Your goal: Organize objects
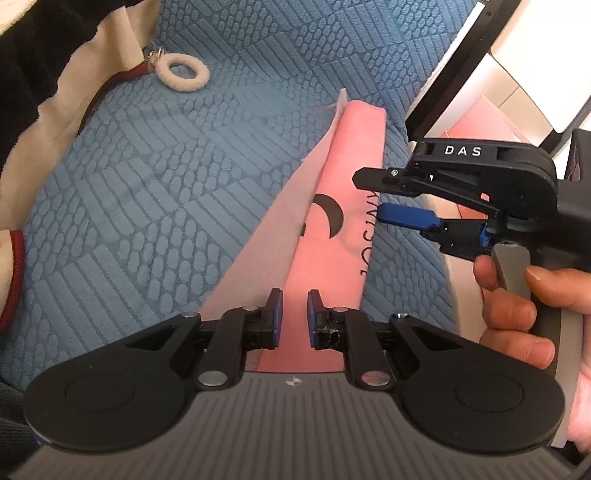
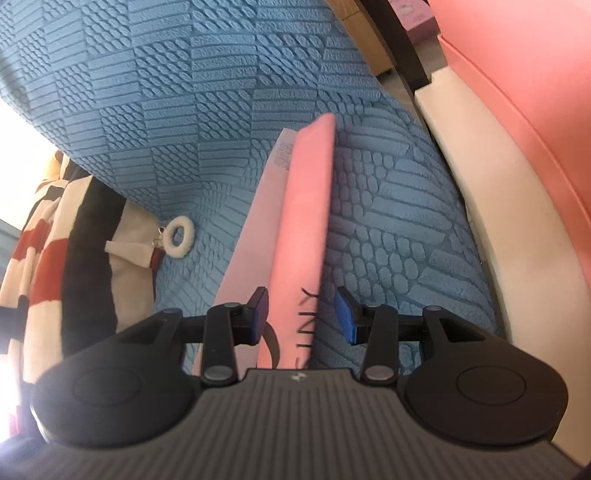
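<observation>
Blue embossed blanket (image 1: 155,206), flat pink pouch (image 1: 354,155)

Blue textured cover (image 1: 177,192), embossed with blocks of ribs and pebbled ovals: spreads ahead of and beneath both grippers, filling most of each view. Cream padded edge (image 2: 491,192): right of the right gripper, bordering the blue cover. Black frame bar (image 1: 454,62): ahead and to the right of the left gripper, slanted. Light wooden furniture (image 2: 358,33): far ahead of the right gripper, only partly visible. Bright, overexposed daylight (image 2: 26,133): left of the right gripper.
</observation>
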### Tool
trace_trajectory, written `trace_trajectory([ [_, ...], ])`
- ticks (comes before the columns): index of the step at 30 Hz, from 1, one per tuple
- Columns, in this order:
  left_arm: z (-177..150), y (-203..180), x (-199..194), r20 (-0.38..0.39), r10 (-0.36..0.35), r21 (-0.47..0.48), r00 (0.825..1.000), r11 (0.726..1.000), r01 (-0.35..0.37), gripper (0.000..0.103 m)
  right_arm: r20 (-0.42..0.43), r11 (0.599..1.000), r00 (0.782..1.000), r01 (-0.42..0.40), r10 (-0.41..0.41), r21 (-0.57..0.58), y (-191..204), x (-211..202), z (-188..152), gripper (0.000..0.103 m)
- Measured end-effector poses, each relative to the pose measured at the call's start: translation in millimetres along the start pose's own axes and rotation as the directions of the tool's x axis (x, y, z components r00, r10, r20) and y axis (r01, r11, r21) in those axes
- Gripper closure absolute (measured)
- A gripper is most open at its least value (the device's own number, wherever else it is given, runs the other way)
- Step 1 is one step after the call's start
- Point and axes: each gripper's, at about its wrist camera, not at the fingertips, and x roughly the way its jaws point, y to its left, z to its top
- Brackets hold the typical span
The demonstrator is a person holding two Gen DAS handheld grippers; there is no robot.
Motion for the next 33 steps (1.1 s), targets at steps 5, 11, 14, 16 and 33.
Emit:
trace_trajectory([
  [5, 2, 2, 1, -0.001, -0.003, -0.006, 1.000, 1.000, 0.003, 0.086, -0.027, 0.999, 0.999, -0.040, 0.041, 0.002, 4, 6, -4, 0.061],
  [11, 2, 4, 0, 0.003, -0.015, -0.020, 1.000, 1.000, 0.015, 0.086, -0.019, 0.997, 0.999, 0.034, -0.035, -0.075, 12, 4, -9, 0.090],
  [14, 4, 6, 0, 0.009, -0.039, -0.028, 0.999, 0.999, 0.039, 0.086, -0.002, 0.995, 1.000, 0.027, -0.027, -0.098, 15, -1, -9, 0.093],
  [16, 4, 5, 0, 0.008, -0.059, -0.022, 0.998, 0.998, 0.059, 0.086, 0.002, 0.993, 1.000, 0.030, -0.030, -0.114, 16, -4, -9, 0.093],
  [33, -10, -32, 7, 0.001, -0.129, 0.166, 0.992, 0.978, 0.126, 0.059, -0.030, 0.993, 0.998, 0.060, -0.063, -0.098, 6, -18, -8, 0.093],
])
